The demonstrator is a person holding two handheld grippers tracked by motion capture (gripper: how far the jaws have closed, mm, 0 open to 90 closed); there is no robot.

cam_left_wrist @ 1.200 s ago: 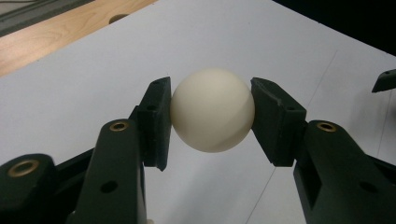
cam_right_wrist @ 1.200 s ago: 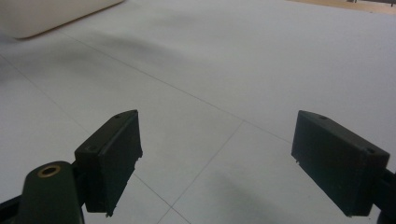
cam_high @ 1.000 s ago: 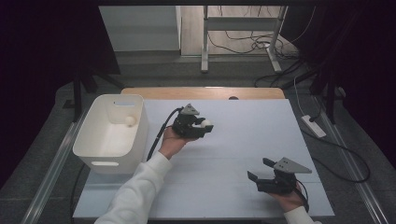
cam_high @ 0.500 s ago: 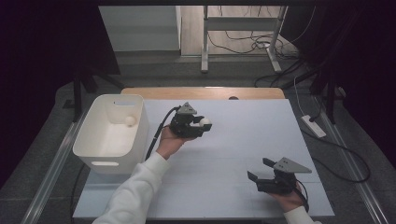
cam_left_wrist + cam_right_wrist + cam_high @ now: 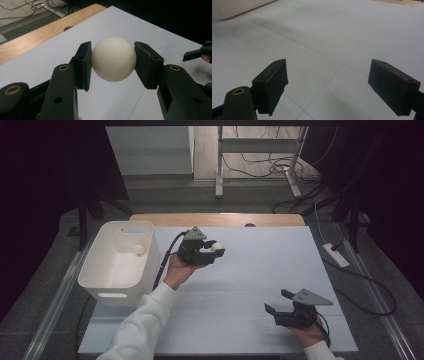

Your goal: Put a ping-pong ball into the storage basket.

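A cream-white ball [image 5: 113, 58] sits squeezed between the two black pads of my left gripper [image 5: 113, 63], which is shut on it. From above, that gripper [image 5: 218, 248] hovers over the back left of the white board [image 5: 240, 280], just right of the white bin [image 5: 95, 270], with the ball [image 5: 217, 246] at its tip. A second small ball [image 5: 139, 249] lies inside the bin near its far right corner. My right gripper [image 5: 276, 301] rests low at the front right of the board, open with nothing between its jaws [image 5: 328, 82].
The white board lies on a wooden table whose edge [image 5: 220, 219] shows at the back. A power strip [image 5: 336, 255] and cables lie on the floor to the right. In the left gripper view the right gripper [image 5: 200, 51] shows far off.
My left gripper has risen a little with the ball in it. The right gripper has stayed where it was.
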